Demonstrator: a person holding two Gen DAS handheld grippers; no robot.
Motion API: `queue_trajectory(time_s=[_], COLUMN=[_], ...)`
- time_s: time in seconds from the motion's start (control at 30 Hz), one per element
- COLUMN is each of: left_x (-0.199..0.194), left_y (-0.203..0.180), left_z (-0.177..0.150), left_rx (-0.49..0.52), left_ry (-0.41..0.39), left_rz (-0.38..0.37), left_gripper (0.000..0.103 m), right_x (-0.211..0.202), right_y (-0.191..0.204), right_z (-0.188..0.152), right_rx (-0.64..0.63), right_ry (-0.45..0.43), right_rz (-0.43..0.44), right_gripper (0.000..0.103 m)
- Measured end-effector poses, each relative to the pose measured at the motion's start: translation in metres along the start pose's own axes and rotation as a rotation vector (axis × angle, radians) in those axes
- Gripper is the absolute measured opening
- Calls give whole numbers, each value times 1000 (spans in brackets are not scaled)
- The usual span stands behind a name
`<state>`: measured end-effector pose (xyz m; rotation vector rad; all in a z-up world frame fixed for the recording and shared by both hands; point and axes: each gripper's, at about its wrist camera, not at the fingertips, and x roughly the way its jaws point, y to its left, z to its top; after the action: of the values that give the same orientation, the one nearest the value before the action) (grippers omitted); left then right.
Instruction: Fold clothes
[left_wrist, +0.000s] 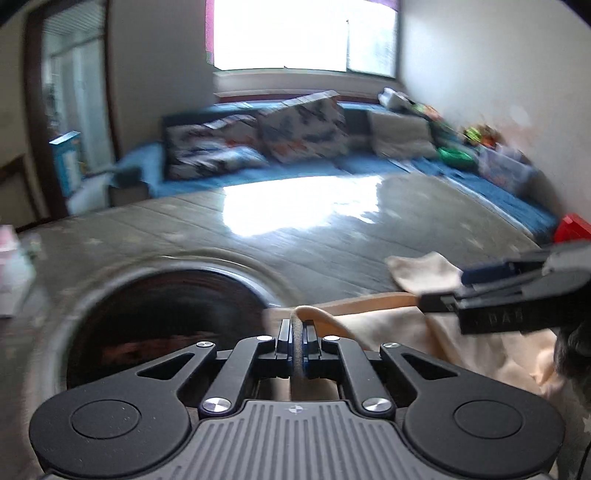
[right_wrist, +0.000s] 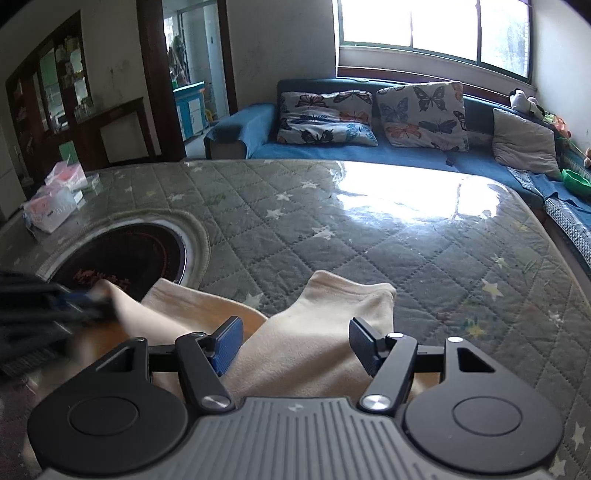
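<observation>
A cream garment (right_wrist: 317, 339) lies bunched on the quilted grey table cover (right_wrist: 332, 236) near the front edge; it also shows in the left wrist view (left_wrist: 469, 347). My left gripper (left_wrist: 296, 332) is shut on a rolled edge of the cream garment. It shows blurred at the left of the right wrist view (right_wrist: 88, 299), holding the cloth's left corner. My right gripper (right_wrist: 295, 341) is open, its fingers on either side of a raised fold of the garment. In the left wrist view it reaches in from the right (left_wrist: 439, 291), above the cloth.
A round dark inset (right_wrist: 122, 258) sits in the table left of the garment. Pink and white packets (right_wrist: 55, 203) lie at the table's far left. A blue sofa (right_wrist: 369, 147) with butterfly cushions stands behind the table under a window.
</observation>
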<state>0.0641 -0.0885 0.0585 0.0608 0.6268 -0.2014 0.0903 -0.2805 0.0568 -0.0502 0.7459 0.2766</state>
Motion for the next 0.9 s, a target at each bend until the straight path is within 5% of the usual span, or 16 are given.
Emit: queue_trajectory(time_s=[0.3,0.47,0.63,0.9], left_x=[-64,-84,-88,-95], left_y=[47,65,73,74], left_z=[-27,-54,-71,-81], left_rx=[-163,-232,-258,-261], left_ry=[-45,-2,25,21], left_rz=[125,156,162,164], left_gripper=[5,5,5,5], right_x=[11,16,2,-68], right_y=[28,34,23,-20], right_z=[-3,-13,-19,-44], right_rx=[-92,-154,-142,-31], right_ry=[30,53,50,-84], right_rz=[-22,-102,-107,-203], right_gripper=[64,42,9,5])
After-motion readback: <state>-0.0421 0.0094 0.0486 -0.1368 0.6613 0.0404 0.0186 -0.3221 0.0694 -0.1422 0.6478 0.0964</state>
